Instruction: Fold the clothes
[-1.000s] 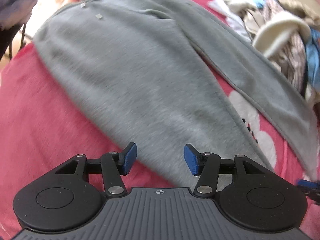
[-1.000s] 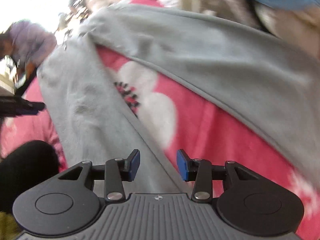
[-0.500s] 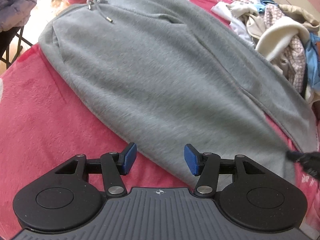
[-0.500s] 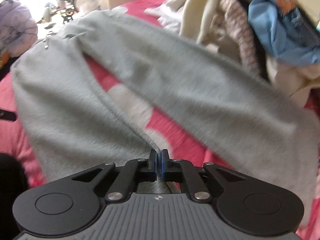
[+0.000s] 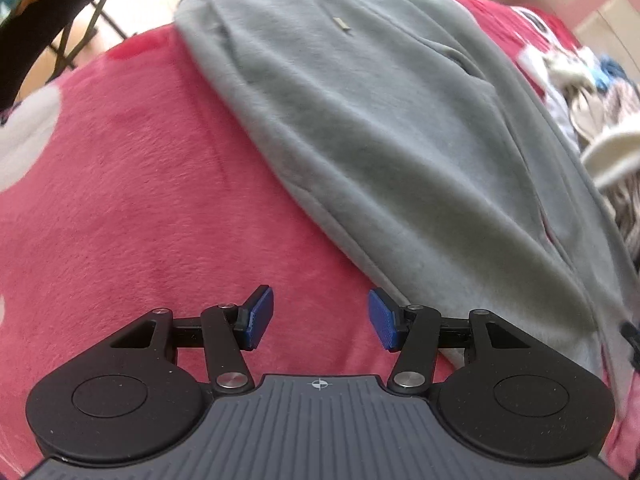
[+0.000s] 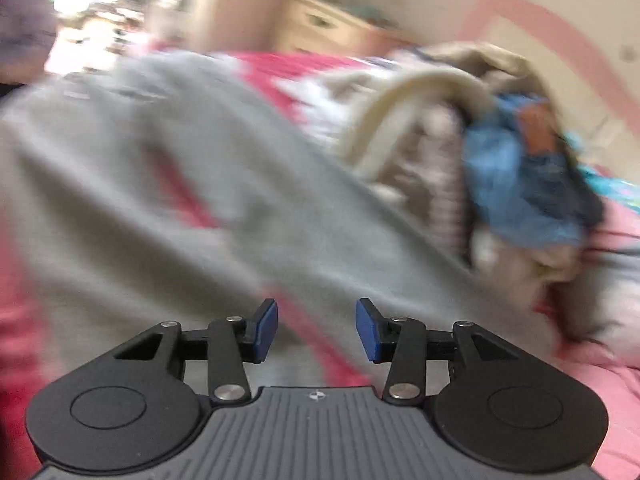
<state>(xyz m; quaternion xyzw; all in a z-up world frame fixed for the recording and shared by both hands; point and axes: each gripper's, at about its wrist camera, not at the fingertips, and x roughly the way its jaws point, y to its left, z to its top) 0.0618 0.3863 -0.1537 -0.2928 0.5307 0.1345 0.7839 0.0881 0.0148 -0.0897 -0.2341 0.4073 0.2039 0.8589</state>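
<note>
We judge the grey sweatpants [image 5: 400, 140] to be folded once lengthwise on the red blanket [image 5: 120, 200], with the shortening fold not yet begun. Starting on the left, our left gripper [image 5: 320, 318] hovers with its jaws wide apart and nothing between them, over bare blanket; the garment's near edge runs from 11 o'clock down to 3 o'clock, just beside the right pad, and the drawstring [image 5: 340, 24] marks the waistband at 12 o'clock. Our right gripper [image 6: 316, 330] is likewise spread wide and empty, in a blurred view, with the grey cloth directly ahead and a pile of other clothes [image 6: 480, 160] at 2 o'clock. Next, we reckon, each gripper must pinch a leg-end corner and carry it toward the waistband.
</note>
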